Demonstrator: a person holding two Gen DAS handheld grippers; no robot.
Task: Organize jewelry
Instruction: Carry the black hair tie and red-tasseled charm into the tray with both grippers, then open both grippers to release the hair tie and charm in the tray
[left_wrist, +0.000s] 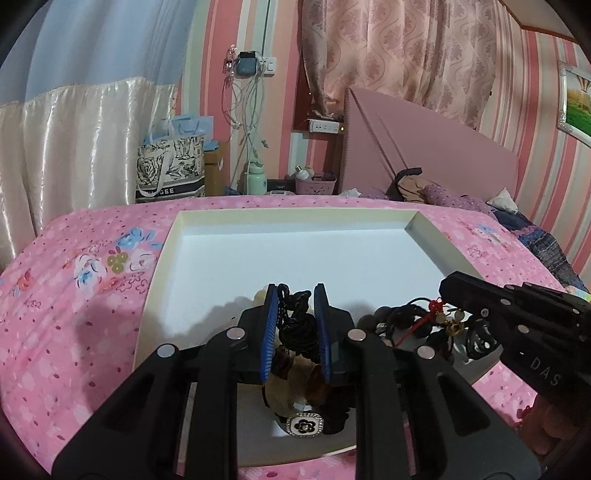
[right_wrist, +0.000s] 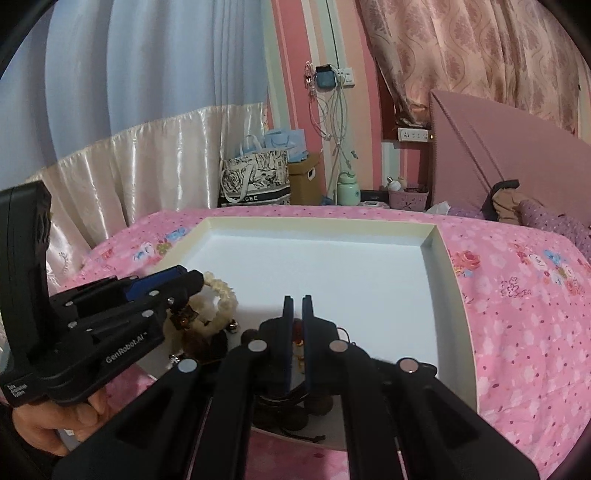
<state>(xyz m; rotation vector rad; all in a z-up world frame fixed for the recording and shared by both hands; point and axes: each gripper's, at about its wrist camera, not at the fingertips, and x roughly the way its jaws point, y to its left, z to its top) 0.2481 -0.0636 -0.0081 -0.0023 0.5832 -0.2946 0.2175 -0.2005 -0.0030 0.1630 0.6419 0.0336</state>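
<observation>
A white shallow tray lies on the pink floral bedspread; it also shows in the right wrist view. My left gripper is shut on a black cord necklace over a pile of jewelry at the tray's near edge, with a black-and-white flower brooch below. My right gripper is nearly closed on a red-corded charm, above dark beads. A cream bead bracelet lies by the left gripper. The right gripper sits over a dark bead and red tassel cluster.
The bedspread surrounds the tray. A pink headboard and pillows lie at the far right. A patterned tote bag, a green bottle and a pink basket stand beyond the bed.
</observation>
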